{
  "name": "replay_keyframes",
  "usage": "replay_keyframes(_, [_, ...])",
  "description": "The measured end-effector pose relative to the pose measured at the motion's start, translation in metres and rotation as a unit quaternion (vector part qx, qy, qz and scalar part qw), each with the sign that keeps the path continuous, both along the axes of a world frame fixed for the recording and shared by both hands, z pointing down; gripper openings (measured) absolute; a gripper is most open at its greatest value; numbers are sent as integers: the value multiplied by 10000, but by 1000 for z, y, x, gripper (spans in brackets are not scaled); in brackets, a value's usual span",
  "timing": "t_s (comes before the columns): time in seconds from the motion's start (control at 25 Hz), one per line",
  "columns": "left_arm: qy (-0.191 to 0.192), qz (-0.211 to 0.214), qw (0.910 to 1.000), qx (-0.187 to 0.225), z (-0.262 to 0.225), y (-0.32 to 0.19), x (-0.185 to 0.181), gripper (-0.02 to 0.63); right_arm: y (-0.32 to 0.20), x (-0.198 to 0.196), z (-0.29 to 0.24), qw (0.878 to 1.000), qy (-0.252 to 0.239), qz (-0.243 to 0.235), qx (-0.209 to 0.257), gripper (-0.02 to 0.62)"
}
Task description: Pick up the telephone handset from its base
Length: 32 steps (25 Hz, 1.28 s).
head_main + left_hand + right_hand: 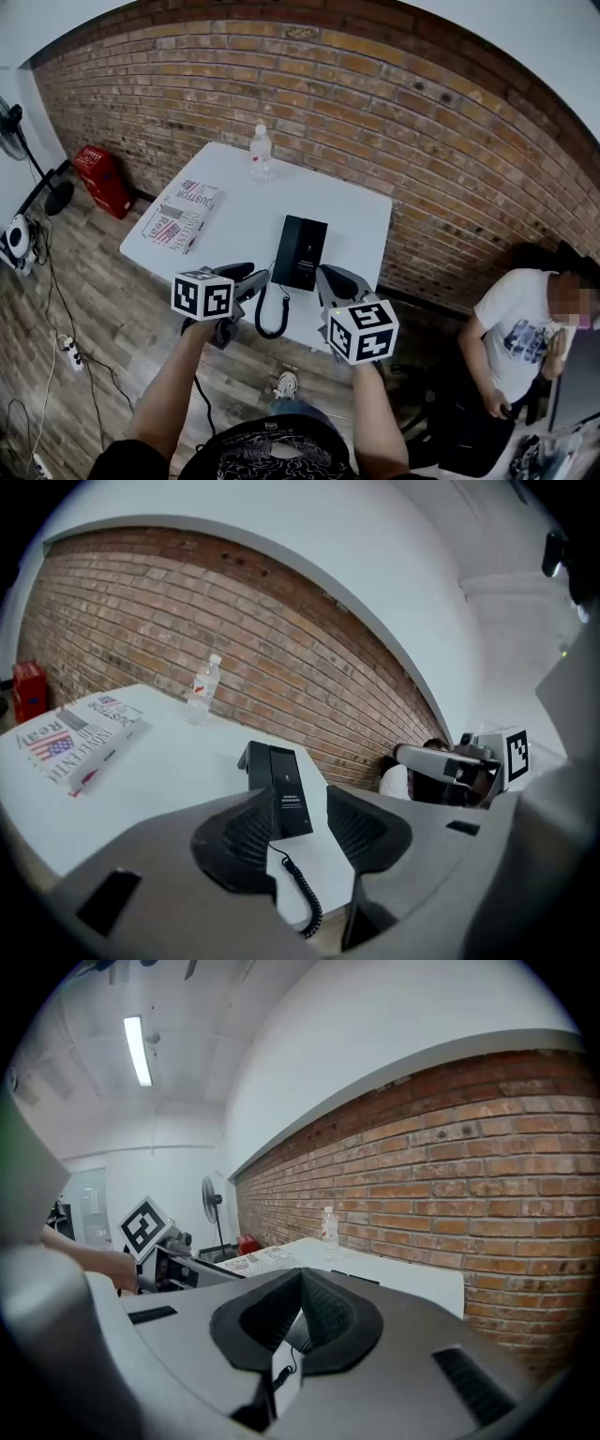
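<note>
Black handset [300,251] sits untouched mid-frame; left tool [298,810] spread, right tool [300,1279] pressed together. Likely fault: coiled cord [272,317] drags the base [255,761] off the bench [356,211] on lifting.

Black telephone [300,251], newspaper [182,216] and bottle [261,153] on white table [352,211].

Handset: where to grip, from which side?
Probably mid-length, jaws across its narrow width, coming in from the near table edge. The handset lies flat, a slim bar pointing away; the coiled cord leaves its near end, so stay past that. The open left hand-held gripper faces it.
</note>
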<state>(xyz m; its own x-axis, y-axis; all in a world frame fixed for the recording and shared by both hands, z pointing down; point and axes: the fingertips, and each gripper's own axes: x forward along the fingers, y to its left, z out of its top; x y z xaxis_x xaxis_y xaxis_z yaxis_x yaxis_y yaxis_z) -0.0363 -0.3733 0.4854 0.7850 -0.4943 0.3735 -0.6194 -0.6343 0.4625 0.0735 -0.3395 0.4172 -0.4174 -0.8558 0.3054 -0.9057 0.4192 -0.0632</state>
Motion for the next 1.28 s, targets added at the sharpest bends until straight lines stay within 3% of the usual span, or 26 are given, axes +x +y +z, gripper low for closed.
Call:
replay_keyframes(0.32, [122, 451, 9959, -771, 48, -67, 36, 160, -65, 19, 17, 9993, 94, -290, -194, -2])
replay_keyframes(0.6, [288, 859, 9844, -1509, 90, -101, 45, 164, -103, 31, 36, 9980, 162, -484, -386, -2])
replay_keyframes(1.08, [597, 1515, 9656, -2029, 115, -122, 72, 173, -137, 45, 61, 9964, 198, -522, -631, -2])
replay_keyframes(1.28, [1031, 1787, 9524, -2246, 111, -120, 77, 115, -143, 48, 67, 9962, 188, -484, -696, -2])
